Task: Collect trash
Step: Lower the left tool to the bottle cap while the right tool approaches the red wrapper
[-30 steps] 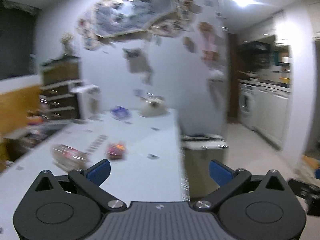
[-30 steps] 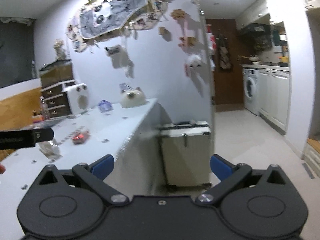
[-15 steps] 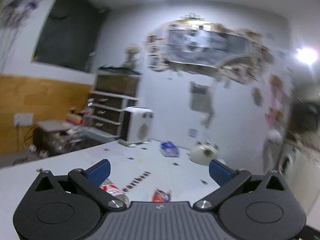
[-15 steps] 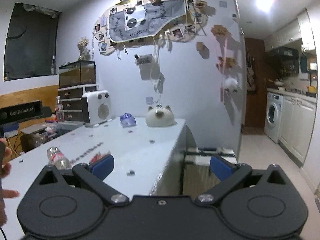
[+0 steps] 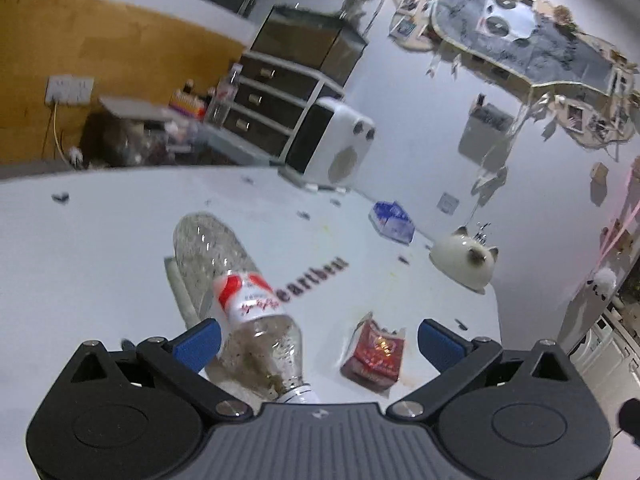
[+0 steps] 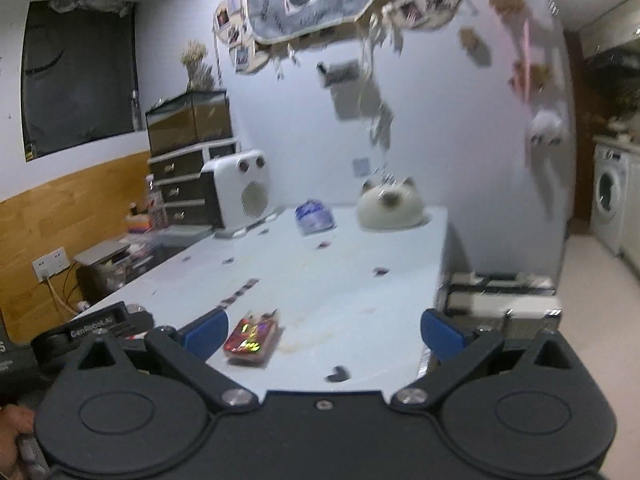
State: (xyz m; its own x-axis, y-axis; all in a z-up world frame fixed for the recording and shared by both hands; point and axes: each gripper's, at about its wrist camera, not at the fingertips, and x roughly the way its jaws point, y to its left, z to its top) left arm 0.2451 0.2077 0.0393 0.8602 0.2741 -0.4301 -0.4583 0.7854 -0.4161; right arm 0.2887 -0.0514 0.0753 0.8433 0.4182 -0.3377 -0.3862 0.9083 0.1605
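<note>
An empty clear plastic bottle (image 5: 240,300) with a red and white label lies on its side on the white table (image 5: 80,260), its neck toward me. My left gripper (image 5: 316,344) is open just above it, the left fingertip beside the bottle's shoulder. A red snack wrapper (image 5: 376,352) lies flat between the fingers, right of the bottle. My right gripper (image 6: 324,332) is open and empty above the table; the red wrapper (image 6: 252,340) lies just inside its left fingertip. A blue and white crumpled bag (image 6: 314,216) lies at the table's far end.
A white cat-shaped ornament (image 6: 390,208) and a white heater (image 6: 240,192) stand at the table's far end. A white bin (image 6: 500,304) stands on the floor right of the table. Drawers and clutter are left. The left gripper's body (image 6: 92,324) shows at lower left.
Both grippers have swung left from the bin and floor toward the table and dropped lower. The bottle and red wrapper now lie close under the left gripper. Both jaws stay open.
</note>
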